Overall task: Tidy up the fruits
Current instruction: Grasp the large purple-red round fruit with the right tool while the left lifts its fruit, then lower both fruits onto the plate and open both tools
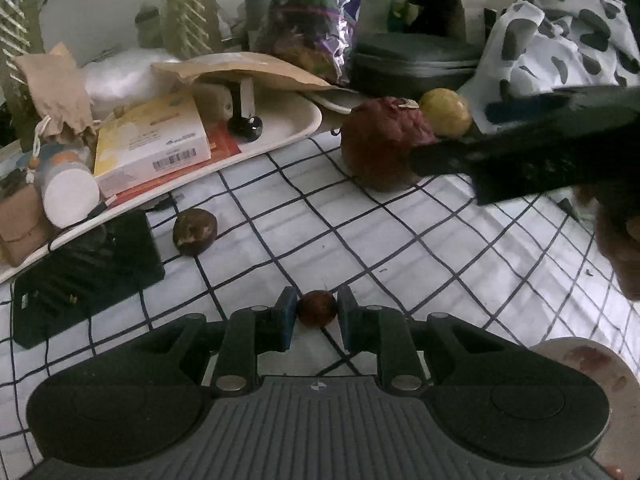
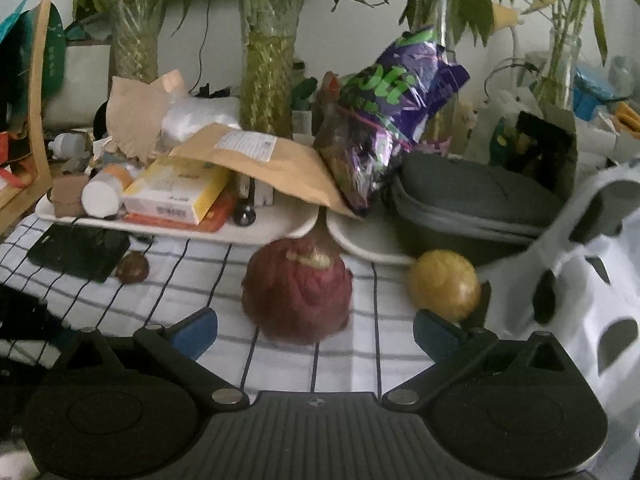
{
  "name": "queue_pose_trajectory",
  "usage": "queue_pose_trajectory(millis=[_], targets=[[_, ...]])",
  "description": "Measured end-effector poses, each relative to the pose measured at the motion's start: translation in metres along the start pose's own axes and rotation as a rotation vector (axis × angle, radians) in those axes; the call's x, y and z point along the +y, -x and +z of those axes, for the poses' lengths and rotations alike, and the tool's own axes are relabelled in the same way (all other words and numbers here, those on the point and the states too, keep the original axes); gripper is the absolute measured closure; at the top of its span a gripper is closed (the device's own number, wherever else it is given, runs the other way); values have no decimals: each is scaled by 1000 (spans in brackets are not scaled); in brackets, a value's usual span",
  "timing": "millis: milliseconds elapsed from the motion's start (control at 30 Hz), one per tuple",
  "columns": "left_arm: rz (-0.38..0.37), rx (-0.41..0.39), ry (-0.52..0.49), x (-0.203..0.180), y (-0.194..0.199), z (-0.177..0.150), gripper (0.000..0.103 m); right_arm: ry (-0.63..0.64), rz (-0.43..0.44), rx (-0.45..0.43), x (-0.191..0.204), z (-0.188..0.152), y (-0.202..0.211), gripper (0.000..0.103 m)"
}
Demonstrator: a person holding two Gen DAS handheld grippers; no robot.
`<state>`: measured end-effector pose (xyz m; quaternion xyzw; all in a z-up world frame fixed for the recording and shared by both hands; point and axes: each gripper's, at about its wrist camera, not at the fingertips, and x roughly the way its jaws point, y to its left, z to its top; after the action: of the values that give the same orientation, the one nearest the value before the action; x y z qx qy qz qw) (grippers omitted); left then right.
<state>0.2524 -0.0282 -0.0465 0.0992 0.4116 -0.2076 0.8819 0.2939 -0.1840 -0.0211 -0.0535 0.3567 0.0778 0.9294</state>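
Observation:
My left gripper (image 1: 317, 312) is shut on a small reddish-brown round fruit (image 1: 317, 309), held just above the checked cloth (image 1: 400, 248). A large dark-red fruit (image 1: 380, 142) and a yellow round fruit (image 1: 446, 112) rest on the cloth further back. A small dark brown fruit (image 1: 195, 231) lies to the left. In the right wrist view my right gripper (image 2: 316, 332) stands open, its blue pads (image 2: 196, 332) wide on either side of the large red fruit (image 2: 298, 288). The yellow fruit (image 2: 444, 284) sits just beyond the right pad. The right gripper also shows as a dark bar (image 1: 520, 156) beside the red fruit.
A white tray (image 1: 280, 136) holds boxes, a bottle and an envelope at the back left. A black device (image 1: 84, 268) lies on the cloth. A grey zip case (image 2: 472, 200), a purple bag (image 2: 384, 120), spotted white fabric (image 2: 580, 280) and plant vases stand behind. A plate rim (image 1: 580, 364) shows at right.

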Motion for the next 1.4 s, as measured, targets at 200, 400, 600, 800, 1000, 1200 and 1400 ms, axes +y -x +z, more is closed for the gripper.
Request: queue_pose_trajectory(millis=[200, 400, 600, 800, 1000, 1200, 1400], targets=[[24, 10, -57, -5, -4, -3, 81, 27, -13, 5, 7, 6, -28, 0], [15, 12, -46, -4, -4, -3, 81, 29, -12, -1, 10, 10, -51, 1], [10, 11, -34, -2, -4, -2, 82, -46, 69, 9, 0, 7, -65, 26], [13, -8, -18, -1, 0, -2, 82, -36, 80, -11, -2, 5, -53, 33], [16, -45, 14, 2, 14, -2, 82, -32, 82, -33, -7, 4, -27, 34], [7, -74, 32, -1, 34, -7, 82, -39, 110, -87, -10, 1, 12, 33], [3, -99, 38, -11, 53, -15, 82, -25, 141, -102, -3, -8, 46, 33]])
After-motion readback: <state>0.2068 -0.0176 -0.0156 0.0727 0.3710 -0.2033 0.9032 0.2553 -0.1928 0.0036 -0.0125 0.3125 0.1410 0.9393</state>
